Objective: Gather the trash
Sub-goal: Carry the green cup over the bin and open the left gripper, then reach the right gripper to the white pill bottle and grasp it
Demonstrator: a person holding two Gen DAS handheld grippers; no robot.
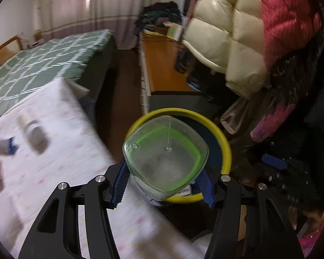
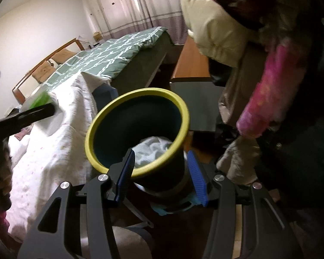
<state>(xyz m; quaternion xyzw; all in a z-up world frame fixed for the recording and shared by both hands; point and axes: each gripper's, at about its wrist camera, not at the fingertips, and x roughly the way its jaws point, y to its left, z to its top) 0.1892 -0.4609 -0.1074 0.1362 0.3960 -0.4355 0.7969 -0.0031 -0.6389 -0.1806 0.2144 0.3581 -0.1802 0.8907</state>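
Clear plastic bottle (image 1: pixel 165 157), clamped by left gripper (image 1: pixel 163 183), base-forward at frame centre over yellow-rimmed bin (image 1: pixel 225 149); right gripper (image 2: pixel 159 173) straddles bin wall, contact unclear.

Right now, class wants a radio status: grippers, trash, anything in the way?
Left gripper shut on clear plastic bottle, over yellow-rimmed bin. Right gripper straddling bin rim, grip unclear. Crumpled white trash already inside. Path clear.
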